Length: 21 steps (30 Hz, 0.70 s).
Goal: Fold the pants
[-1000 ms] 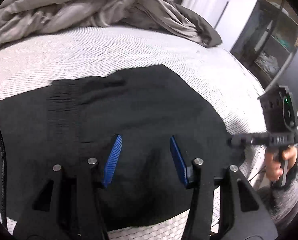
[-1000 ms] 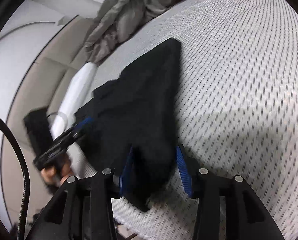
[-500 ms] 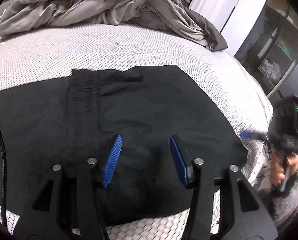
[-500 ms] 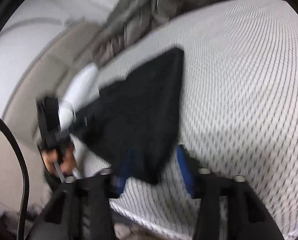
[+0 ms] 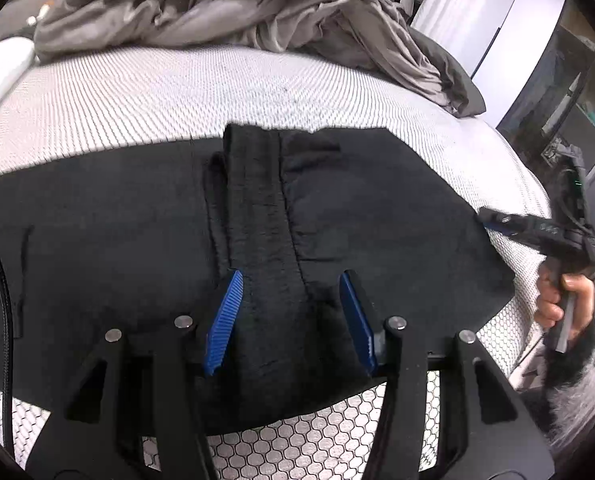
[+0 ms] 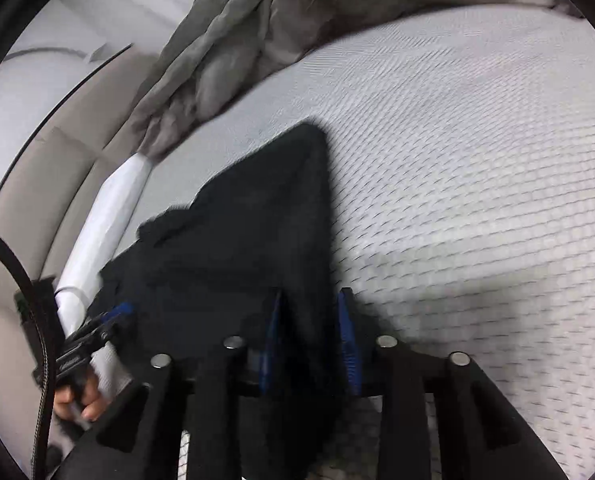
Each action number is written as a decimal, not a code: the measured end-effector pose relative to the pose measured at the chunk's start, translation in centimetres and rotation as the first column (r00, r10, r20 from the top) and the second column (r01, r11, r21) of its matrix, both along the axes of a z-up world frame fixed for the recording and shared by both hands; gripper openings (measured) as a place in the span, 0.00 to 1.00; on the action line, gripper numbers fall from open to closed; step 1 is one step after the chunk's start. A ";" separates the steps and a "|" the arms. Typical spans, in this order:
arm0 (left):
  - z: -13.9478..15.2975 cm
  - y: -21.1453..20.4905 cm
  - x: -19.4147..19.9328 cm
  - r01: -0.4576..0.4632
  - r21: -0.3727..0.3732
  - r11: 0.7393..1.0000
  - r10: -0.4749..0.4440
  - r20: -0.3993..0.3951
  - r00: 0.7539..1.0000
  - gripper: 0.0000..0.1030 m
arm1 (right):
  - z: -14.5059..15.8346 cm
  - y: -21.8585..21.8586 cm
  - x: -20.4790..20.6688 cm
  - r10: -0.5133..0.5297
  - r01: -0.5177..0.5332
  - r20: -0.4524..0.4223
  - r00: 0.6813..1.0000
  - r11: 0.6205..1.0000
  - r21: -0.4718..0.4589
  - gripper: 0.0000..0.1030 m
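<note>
Black pants (image 5: 377,220) lie spread on the white mesh mattress (image 5: 137,100), with the gathered waistband (image 5: 257,208) running toward me. My left gripper (image 5: 291,316) stands open low over them, and the waistband passes between its blue pads without being pinched. In the right wrist view, the pants (image 6: 257,240) narrow to a corner that runs in between my right gripper's (image 6: 309,332) pads. Its jaws are closing around that edge, which is blurred. From the left wrist view the right gripper (image 5: 493,220) sits at the pants' right edge.
A crumpled grey blanket (image 5: 217,8) is heaped along the far side of the mattress. A white pillow (image 6: 109,220) lies by the padded headboard. A person's hand (image 5: 557,296) holds the right gripper's handle at the mattress edge. Dark shelving (image 5: 569,92) stands beyond.
My left gripper slid sideways over the pants, so the waistband now lies between its pads. My right gripper drew back from the corner, then came forward over it with narrower jaws.
</note>
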State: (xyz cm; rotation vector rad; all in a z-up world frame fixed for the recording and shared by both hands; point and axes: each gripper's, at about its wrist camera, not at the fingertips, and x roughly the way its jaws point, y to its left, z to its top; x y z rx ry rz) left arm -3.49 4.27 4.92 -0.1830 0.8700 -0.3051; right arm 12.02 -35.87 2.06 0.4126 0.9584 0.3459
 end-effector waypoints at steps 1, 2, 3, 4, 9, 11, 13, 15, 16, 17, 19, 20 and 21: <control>0.7 -0.5 -0.5 0.011 0.017 1.000 -0.012 0.031 0.999 0.46 | 1.0 -0.4 -0.8 -0.029 0.030 0.047 0.998 0.999 -0.018 0.29; 1.4 -1.3 -1.1 0.042 0.027 0.999 -0.044 0.071 0.997 0.46 | 1.6 -0.3 -1.3 -0.034 0.037 0.080 0.996 0.998 -0.045 0.29; 1.8 -2.2 -1.5 0.072 0.034 0.997 -0.075 0.098 0.992 0.46 | 2.7 0.4 -2.4 -0.008 0.020 0.135 0.991 0.996 -0.084 0.29; 1.8 -3.4 -1.7 0.112 0.044 0.993 -0.117 0.108 0.987 0.46 | 3.7 1.6 -3.3 0.044 -0.024 0.174 0.984 0.993 -0.117 0.29; -1.2 -7.8 -0.7 0.281 0.115 0.953 -0.285 0.013 0.959 0.46 | 2.5 9.2 -4.4 0.261 -0.220 0.173 0.950 0.949 -0.225 0.29; -2.7 -7.4 -0.3 0.293 0.131 0.947 -0.294 -0.011 0.956 0.45 | 0.2 12.1 -3.7 0.318 -0.276 0.111 0.942 0.917 -0.289 0.29; -2.9 -6.1 -0.7 0.314 0.101 0.944 -0.315 -0.002 0.949 0.42 | -2.0 12.4 -3.8 0.359 -0.305 0.075 0.930 0.870 -0.389 0.29; -3.1 -4.1 -1.1 0.299 0.085 0.950 -0.298 -0.019 0.954 0.40 | -2.1 11.9 -4.2 0.389 -0.310 0.098 0.916 0.842 -0.442 0.29; -3.1 -3.4 -1.3 0.294 0.073 0.953 -0.293 -0.021 0.956 0.40 | -2.0 11.1 -4.3 0.367 -0.281 0.098 0.925 0.835 -0.473 0.29; -2.9 -2.6 -1.5 0.291 0.048 0.955 -0.290 -0.021 0.957 0.40 | -1.9 9.9 -4.2 0.333 -0.244 0.097 0.938 0.832 -0.498 0.29; -2.5 -2.3 -1.7 0.285 0.050 0.957 -0.285 -0.020 0.958 0.40 | -1.5 7.3 -4.2 0.254 -0.170 0.101 0.962 0.847 -0.503 0.29; -1.8 -2.3 -1.9 0.282 0.070 0.957 -0.281 -0.014 0.960 0.40 | -1.5 6.7 -4.4 0.246 -0.169 0.100 0.964 0.858 -0.486 0.29; -1.3 -2.3 -2.3 0.278 0.076 0.958 -0.279 0.001 0.960 0.40 | -1.1 6.6 -4.7 0.243 -0.166 0.109 0.964 0.868 -0.469 0.29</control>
